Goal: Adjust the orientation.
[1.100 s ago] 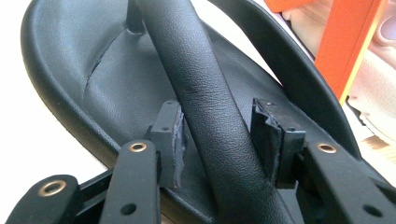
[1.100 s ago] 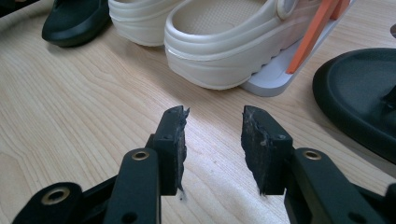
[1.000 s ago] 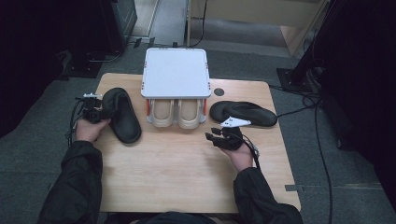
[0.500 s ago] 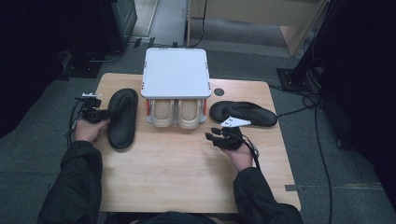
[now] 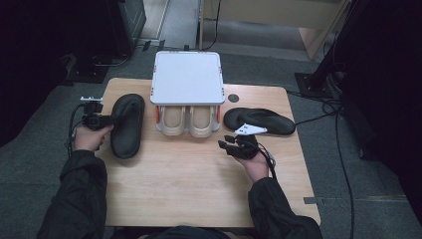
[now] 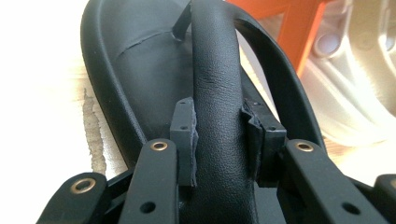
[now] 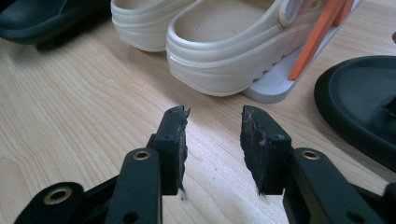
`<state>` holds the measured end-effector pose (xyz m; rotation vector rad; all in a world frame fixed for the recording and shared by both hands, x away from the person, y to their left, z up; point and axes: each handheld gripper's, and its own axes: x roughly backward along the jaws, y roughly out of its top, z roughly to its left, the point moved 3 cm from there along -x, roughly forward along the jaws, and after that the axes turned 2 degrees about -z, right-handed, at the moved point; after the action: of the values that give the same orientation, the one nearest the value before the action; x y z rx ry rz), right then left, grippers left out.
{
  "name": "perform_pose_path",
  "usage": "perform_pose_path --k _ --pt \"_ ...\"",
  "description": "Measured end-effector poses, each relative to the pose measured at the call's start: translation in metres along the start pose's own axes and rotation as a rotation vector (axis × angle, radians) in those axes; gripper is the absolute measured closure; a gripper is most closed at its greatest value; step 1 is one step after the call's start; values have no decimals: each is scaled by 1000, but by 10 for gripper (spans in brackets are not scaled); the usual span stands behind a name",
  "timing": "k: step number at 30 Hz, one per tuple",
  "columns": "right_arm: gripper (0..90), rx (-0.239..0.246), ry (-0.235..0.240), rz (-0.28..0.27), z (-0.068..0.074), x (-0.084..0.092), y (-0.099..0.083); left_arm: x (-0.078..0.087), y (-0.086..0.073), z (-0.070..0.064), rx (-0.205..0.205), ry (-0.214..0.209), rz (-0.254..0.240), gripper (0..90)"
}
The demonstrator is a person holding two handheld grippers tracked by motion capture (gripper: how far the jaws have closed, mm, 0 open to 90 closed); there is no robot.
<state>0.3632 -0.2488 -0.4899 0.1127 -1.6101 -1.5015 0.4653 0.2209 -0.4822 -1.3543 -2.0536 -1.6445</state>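
Sandals number two, both black. In the high view, the left sandal (image 5: 127, 125) lies on the worktop (image 5: 189, 189) just ahead of the left claw (image 5: 110, 120), whose jaws have just been closing with the sandal's strap between them. The right sandal (image 5: 260, 121) lies just beyond the right claw (image 5: 230, 143), apart from it. Between the two claws stands one white rack (image 5: 187, 77) on orange legs, with two cream clogs (image 5: 188, 119) tucked side by side under it; the clogs are nearer the right claw than the left. One dark round hole (image 5: 233, 98) sits in the worktop behind the right sandal.

In the left gripper view, the left claw (image 6: 219, 135) is clamped on the broad strap (image 6: 217, 84) of the left sandal (image 6: 135, 60), both pads pressed to the strap's sides. Beyond and to the right of the jaws stand an orange leg (image 6: 280, 23) and a clog (image 6: 355, 79).

In the right gripper view, the right claw (image 7: 214, 135) stands open over bare wood, nothing between its pads. Straight ahead are the two clogs (image 7: 224, 37), with an orange leg (image 7: 317, 32) to their right. The right sandal (image 7: 359, 102) lies to the right of the jaws, and the left sandal (image 7: 42, 16) far off to the left.
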Motion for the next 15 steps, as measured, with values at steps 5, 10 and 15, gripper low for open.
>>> perform_pose_path --k 5,10,15 --pt "611 -3 10 5 1 -2 1 9 4 -3 8 -5 -14 681" --pt "610 25 26 11 5 -7 2 15 11 -9 -8 19 -5 680" --pt "610 25 32 14 5 -8 4 18 17 -12 7 -3 -4 680"
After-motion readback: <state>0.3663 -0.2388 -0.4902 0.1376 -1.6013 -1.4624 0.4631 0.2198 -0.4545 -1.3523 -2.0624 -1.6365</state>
